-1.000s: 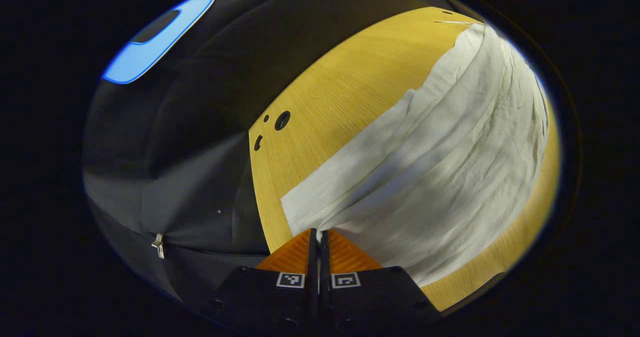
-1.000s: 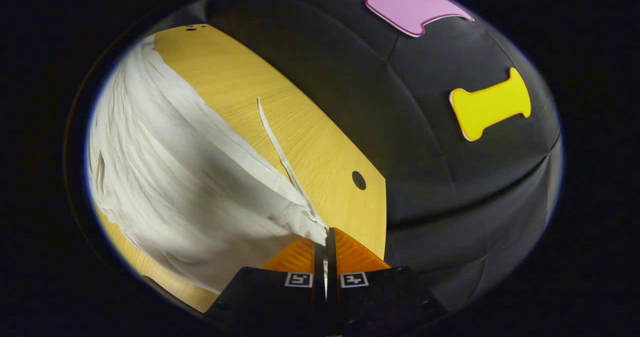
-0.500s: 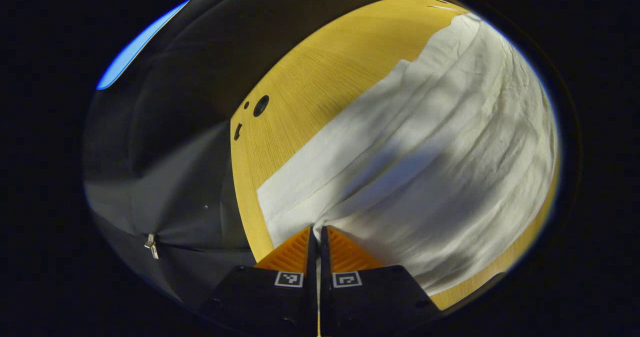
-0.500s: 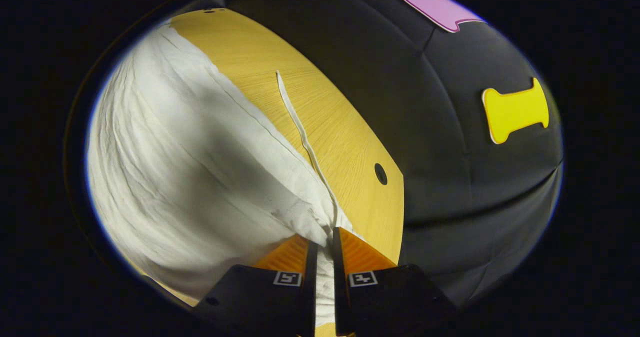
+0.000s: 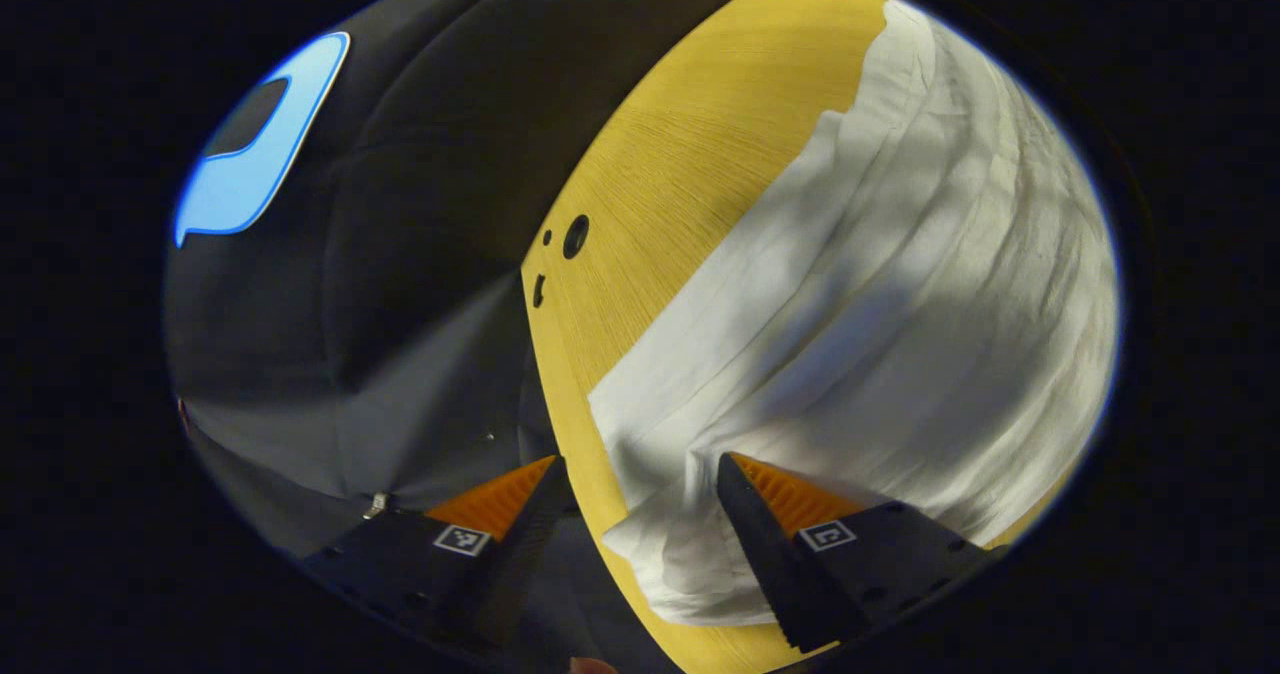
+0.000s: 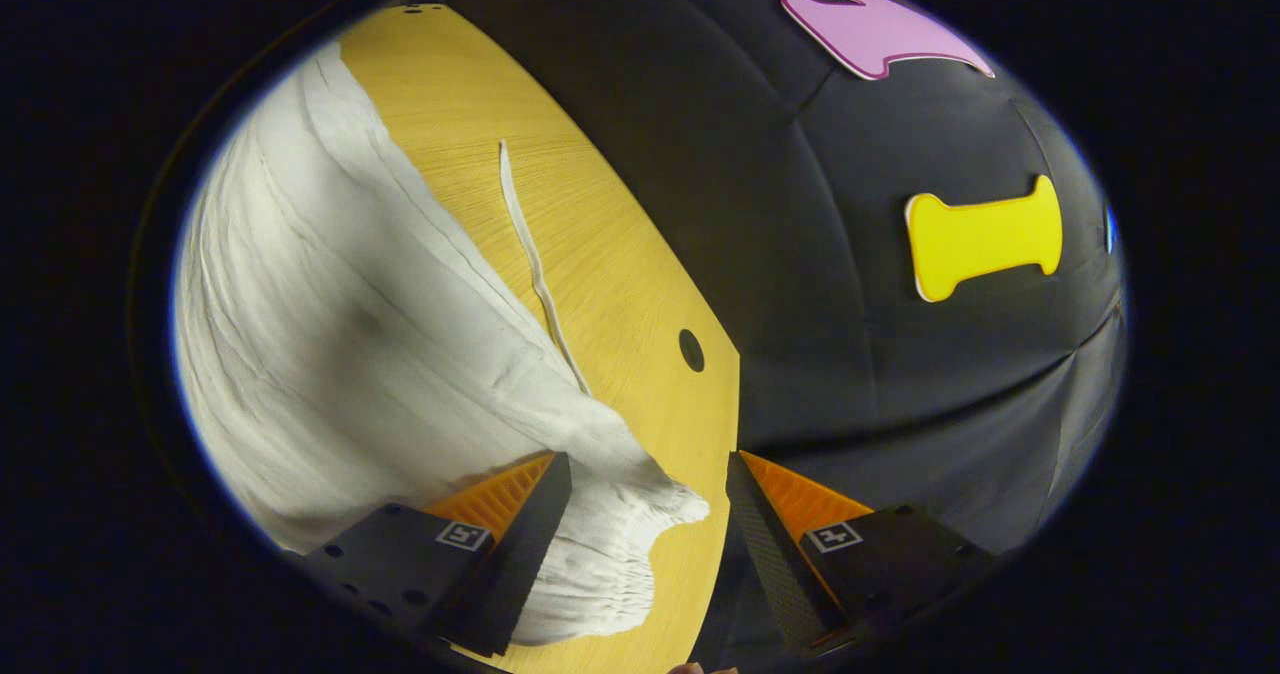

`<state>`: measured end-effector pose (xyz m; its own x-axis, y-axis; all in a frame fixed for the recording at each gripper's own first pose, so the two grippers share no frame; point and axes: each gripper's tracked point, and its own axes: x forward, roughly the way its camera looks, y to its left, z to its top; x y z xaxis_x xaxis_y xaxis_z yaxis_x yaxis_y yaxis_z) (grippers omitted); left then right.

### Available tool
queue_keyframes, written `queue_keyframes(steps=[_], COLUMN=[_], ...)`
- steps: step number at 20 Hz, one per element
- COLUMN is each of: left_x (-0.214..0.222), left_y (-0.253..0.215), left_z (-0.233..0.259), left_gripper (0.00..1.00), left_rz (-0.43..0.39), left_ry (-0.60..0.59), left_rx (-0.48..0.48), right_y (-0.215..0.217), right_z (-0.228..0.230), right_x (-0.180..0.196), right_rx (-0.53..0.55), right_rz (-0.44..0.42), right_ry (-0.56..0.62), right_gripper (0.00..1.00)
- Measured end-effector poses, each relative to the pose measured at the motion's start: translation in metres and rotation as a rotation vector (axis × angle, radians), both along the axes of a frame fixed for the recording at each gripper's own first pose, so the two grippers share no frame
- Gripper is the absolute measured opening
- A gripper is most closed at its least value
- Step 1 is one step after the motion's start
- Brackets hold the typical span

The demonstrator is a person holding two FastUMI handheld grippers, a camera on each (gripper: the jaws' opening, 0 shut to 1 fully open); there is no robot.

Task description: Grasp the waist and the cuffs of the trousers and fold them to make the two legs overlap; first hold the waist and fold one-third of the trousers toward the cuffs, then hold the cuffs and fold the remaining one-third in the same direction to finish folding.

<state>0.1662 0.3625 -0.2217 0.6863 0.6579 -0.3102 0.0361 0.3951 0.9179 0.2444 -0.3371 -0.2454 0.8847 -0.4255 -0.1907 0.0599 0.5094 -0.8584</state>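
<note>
White trousers [image 5: 880, 284] lie lengthwise on a yellow wooden table [image 5: 680, 134]. In the left gripper view their cuff end [image 5: 665, 559] rests near the table's edge, between the fingers of my left gripper [image 5: 640, 459], which is open and not pinching it. In the right gripper view the trousers [image 6: 330, 334] end in a gathered waist [image 6: 610, 534] that lies flat between the spread fingers of my right gripper [image 6: 648, 456], also open. A thin white drawstring [image 6: 530, 254] trails from the waist across the table [image 6: 610, 254].
Black booth cloth hangs close behind both short table edges. Round holes [image 5: 575, 237] pierce the tabletop near the left gripper's end, and another hole [image 6: 690, 350] sits near the right gripper's end. A strip of bare wood runs beside the trousers.
Both grippers were shut on the trousers' ends and have now opened. The cuff end and the waist have dropped onto the table.
</note>
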Motion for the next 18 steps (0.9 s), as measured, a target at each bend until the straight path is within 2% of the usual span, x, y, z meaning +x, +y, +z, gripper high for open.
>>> queue_keyframes(steps=[2,5,7,9,12,16,17,18], left_x=[-0.001,-0.006,-0.016,-0.028,-0.054,-0.079,-0.081,-0.085], left_y=[-0.002,-0.009,-0.014,-0.021,-0.030,-0.051,-0.057,-0.065], left_z=[0.014,0.038,0.054,0.065,0.068,0.057,0.055,0.051], left_gripper=[0.97,0.96,0.96,0.96,0.96,0.96,0.96,0.97], left_rz=[-0.010,-0.036,-0.048,-0.051,-0.027,0.028,0.039,0.047], left_ry=[-0.046,-0.109,-0.156,-0.208,-0.302,-0.459,-0.496,-0.532], left_rx=[0.044,0.085,0.094,0.072,-0.028,-0.258,-0.321,-0.384], right_y=[-0.008,-0.013,-0.016,-0.006,0.008,0.024,0.027,0.026], right_z=[0.019,0.043,0.053,0.056,0.057,0.037,0.033,0.031], right_x=[-0.007,-0.024,-0.037,-0.048,-0.067,-0.082,-0.088,-0.091], right_rx=[-0.028,0.016,0.098,0.220,0.389,0.724,0.773,0.805], right_rz=[-0.016,-0.035,-0.052,-0.026,-0.019,-0.083,-0.098,-0.121], right_ry=[-0.047,-0.114,-0.148,-0.170,-0.201,-0.237,-0.241,-0.250], right_gripper=[0.98,0.98,0.98,0.98,0.98,0.98,1.00,0.98])
